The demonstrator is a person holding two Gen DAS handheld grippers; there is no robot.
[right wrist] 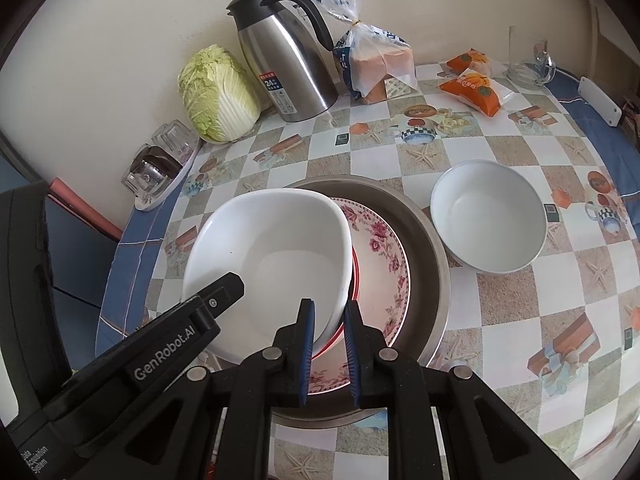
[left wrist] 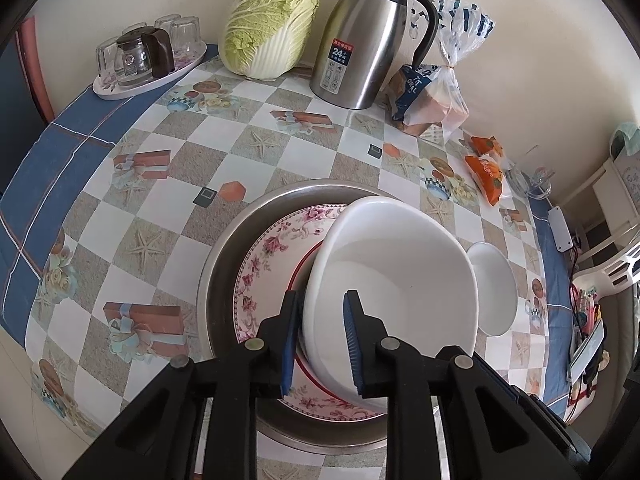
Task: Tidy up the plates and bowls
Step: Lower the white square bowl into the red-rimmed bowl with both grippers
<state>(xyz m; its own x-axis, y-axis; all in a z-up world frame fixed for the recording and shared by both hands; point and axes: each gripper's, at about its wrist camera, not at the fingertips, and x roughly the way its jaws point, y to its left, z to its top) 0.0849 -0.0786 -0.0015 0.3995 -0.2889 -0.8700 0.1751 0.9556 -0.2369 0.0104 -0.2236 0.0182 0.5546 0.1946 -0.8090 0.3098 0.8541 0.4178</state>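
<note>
While tilted over floral plate, white bowl clamped by both hand-held grippers.

Steel flask label, at the bench's back edge: a large "24", with small characters beside it too fine to read.
Bread bag: letters that look like "ORAL", partly folded away.
Left tongs, seen from the right wrist: "GenRobot.AI"; lower on the body, "Data Acquisition System".

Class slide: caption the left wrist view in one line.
Both grippers hold a white bowl over a floral plate in a metal basin.
</note>
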